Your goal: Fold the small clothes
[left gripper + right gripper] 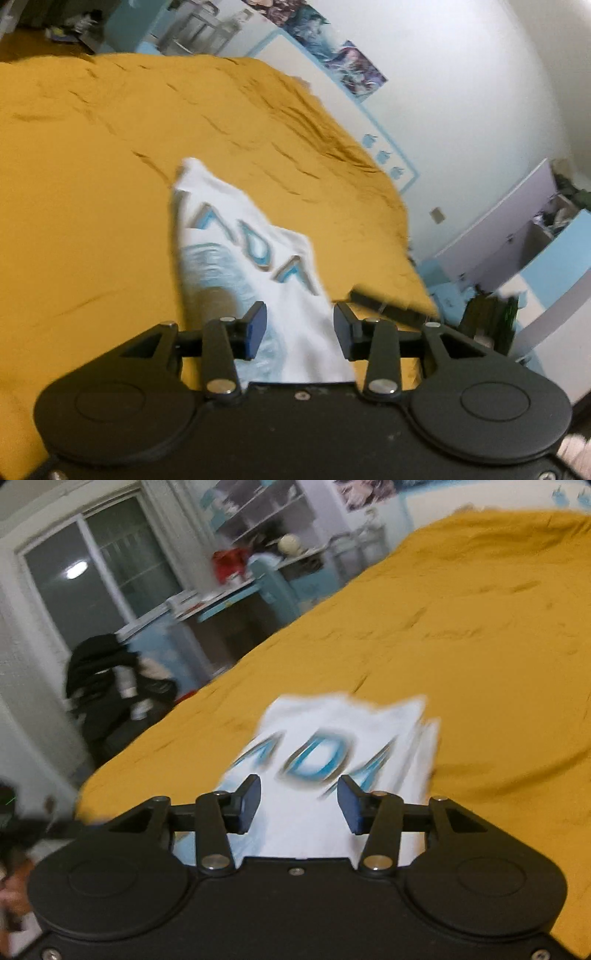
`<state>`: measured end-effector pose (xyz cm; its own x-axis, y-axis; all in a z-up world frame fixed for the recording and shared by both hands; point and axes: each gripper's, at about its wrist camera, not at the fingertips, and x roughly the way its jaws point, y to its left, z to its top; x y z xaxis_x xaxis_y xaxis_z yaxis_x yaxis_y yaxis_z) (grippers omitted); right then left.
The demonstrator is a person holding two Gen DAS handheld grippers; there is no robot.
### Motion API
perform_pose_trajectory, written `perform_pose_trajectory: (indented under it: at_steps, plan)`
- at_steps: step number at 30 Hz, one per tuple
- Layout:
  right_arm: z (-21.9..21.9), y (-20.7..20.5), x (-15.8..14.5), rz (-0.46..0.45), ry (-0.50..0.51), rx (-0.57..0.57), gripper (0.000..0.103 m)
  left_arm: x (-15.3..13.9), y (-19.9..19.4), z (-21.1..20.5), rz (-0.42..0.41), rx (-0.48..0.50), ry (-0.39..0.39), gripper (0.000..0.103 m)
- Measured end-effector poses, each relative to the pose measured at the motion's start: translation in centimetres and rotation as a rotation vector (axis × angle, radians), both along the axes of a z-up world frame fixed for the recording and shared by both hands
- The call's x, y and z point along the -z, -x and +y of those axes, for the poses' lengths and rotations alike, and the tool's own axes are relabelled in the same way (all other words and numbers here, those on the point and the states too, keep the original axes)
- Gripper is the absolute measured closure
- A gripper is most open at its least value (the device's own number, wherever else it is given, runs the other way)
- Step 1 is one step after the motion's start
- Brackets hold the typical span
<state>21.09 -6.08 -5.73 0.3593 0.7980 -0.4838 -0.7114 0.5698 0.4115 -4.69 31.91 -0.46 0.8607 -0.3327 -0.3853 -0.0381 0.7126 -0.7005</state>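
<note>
the white garment lay on the mustard bedspread, lower centre of both frames, long axis running up-frame. left gripper and right gripper stood apart, clamping nothing, about equally near.

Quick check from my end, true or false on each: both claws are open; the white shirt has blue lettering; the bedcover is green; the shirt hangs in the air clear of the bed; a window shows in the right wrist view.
1. Both claws are open. True: the left claw and the right claw both show a gap between their pads.
2. The white shirt has blue lettering. True.
3. The bedcover is green. False: it is mustard yellow.
4. The shirt hangs clear of the bed. False: it lies on the bedcover.
5. A window shows in the right wrist view. True.
</note>
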Motion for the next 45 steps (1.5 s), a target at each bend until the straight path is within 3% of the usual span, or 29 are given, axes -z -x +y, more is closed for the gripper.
perform_pose_trajectory:
  at_steps: [2, 5, 8, 11, 12, 16, 18, 21, 24, 27, 29, 33, 38, 41, 45]
  plan:
    - [0.0, 1.4, 1.4, 0.036, -0.004, -0.021, 0.055, 1.3, -1.6, -1.0, 0.01, 0.027, 0.011, 0.063]
    - [0.0, 2.0, 3.9, 0.07, 0.05, 0.004, 0.055, 4.2, -2.2, -1.0, 0.135, 0.012, 0.017, 0.063]
    - [-1.6, 1.5, 6.0, 0.117, 0.079, 0.063, 0.071, 7.4, -1.7, -0.9, 0.185, 0.014, 0.059, 0.061]
    - [-3.2, 1.1, 7.3, 0.134, 0.069, 0.078, 0.073, 9.0, -1.3, -0.9, 0.161, 0.008, 0.002, 0.081]
    - [-3.6, 1.0, 7.6, 0.145, 0.058, 0.077, 0.073, 9.1, -1.6, -0.7, 0.161, 0.004, 0.018, 0.081]
    - [-3.5, 1.0, 6.7, 0.154, 0.063, 0.087, 0.072, 7.0, -3.6, -1.7, 0.162, 0.003, 0.037, 0.079]
    - [-3.0, 1.4, 4.9, 0.11, 0.022, 0.091, 0.063, 4.8, -4.1, -2.2, 0.102, -0.005, -0.014, 0.065]
    - [-1.8, 0.8, 3.1, 0.049, -0.055, 0.081, 0.059, 2.5, -5.2, -2.3, 0.034, -0.017, -0.079, 0.062]
    - [0.2, -1.1, 2.7, 0.05, -0.086, 0.06, 0.059, 2.8, -7.4, -1.9, 0.054, -0.038, -0.097, 0.061]
    - [1.6, -2.4, 4.1, 0.057, -0.026, 0.095, 0.059, 4.7, -9.0, -1.3, 0.124, -0.066, -0.122, 0.061]
    - [1.8, -3.1, 5.6, 0.068, 0.021, 0.135, 0.062, 6.2, -9.3, -0.8, 0.135, -0.056, -0.099, 0.057]
    - [0.7, -3.3, 7.4, 0.066, 0.021, 0.126, 0.068, 8.5, -9.0, 0.4, 0.111, -0.057, -0.01, 0.057]
    - [0.6, -2.8, 6.7, 0.091, 0.02, 0.168, 0.065, 7.6, -8.5, 1.5, 0.123, -0.095, 0.102, 0.057]
    - [0.4, -1.1, 4.0, 0.065, 0.019, 0.238, 0.048, 4.0, -6.7, -0.1, 0.116, -0.125, 0.003, 0.055]
    - [0.2, 3.3, 0.6, -0.034, 0.043, 0.24, 0.041, -0.3, -3.3, -4.0, 0.112, -0.155, -0.117, 0.048]
